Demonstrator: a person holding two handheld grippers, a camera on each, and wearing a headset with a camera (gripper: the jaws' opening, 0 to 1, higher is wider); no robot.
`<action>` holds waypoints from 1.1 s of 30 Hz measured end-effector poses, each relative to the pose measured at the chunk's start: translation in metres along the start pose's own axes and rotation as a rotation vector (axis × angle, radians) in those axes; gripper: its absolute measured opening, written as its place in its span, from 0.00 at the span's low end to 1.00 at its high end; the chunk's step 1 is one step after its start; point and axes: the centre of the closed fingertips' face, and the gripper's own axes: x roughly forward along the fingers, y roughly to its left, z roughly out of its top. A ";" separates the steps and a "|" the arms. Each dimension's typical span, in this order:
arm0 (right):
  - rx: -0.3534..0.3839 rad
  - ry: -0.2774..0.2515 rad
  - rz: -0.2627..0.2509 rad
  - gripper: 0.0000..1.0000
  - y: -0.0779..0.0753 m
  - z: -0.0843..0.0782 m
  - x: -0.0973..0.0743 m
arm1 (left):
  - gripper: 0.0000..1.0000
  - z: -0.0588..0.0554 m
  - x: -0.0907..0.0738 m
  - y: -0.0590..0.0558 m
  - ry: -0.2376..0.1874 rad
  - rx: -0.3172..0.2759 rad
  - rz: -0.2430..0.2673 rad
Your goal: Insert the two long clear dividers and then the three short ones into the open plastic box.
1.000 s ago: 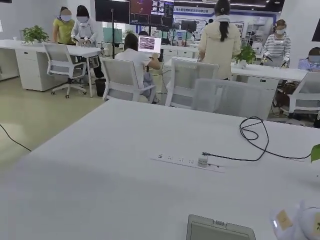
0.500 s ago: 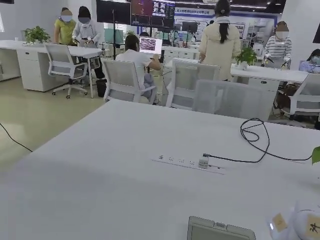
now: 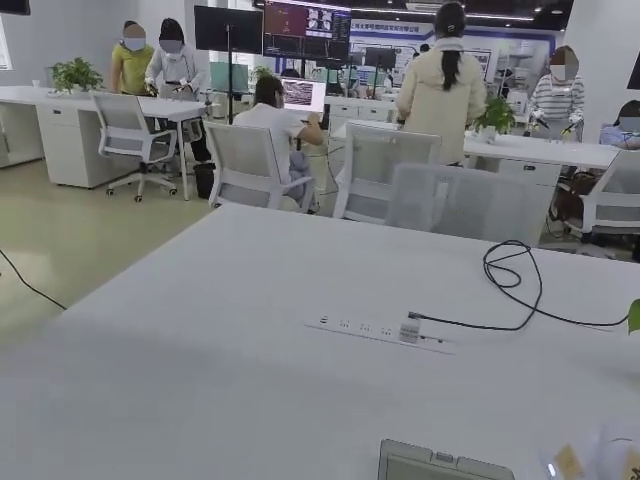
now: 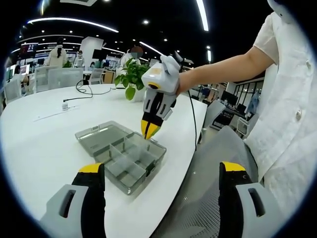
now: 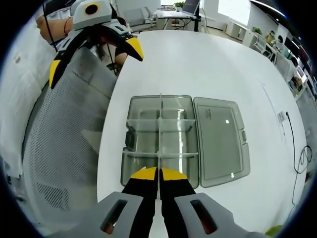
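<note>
Clear grey plastic box (image 5: 141, 168): open, near white table (image 5: 198, 59) edge, lid (image 5: 220, 144) flat beside it
Long clear divider (image 5: 159, 106): upright along box centre, short cross dividers (image 5: 143, 120) meet it
Right tool (image 5: 159, 173): jaws together at that divider's near end; grip unclear
Left tool (image 4: 161, 171): jaws wide, empty, over grey mesh chair (image 4: 198, 198)

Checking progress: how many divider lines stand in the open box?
3. Right gripper view: the middle divider runs along the box from the shut right gripper; a far cross divider and a near cross divider span it. Cross ones may be separate short pieces.
</note>
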 end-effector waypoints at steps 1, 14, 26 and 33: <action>-0.008 -0.002 -0.002 0.03 0.001 -0.001 0.002 | 0.98 0.000 0.000 0.000 0.001 0.001 0.001; -0.035 0.001 -0.024 0.03 0.000 -0.008 0.020 | 1.00 -0.005 0.000 0.002 0.016 0.004 0.004; -0.017 0.000 -0.034 0.03 -0.001 -0.011 0.024 | 1.00 -0.008 -0.001 0.004 0.020 0.001 0.008; -0.010 -0.005 -0.040 0.06 0.000 -0.011 0.021 | 1.00 -0.009 -0.001 0.005 0.022 0.002 0.009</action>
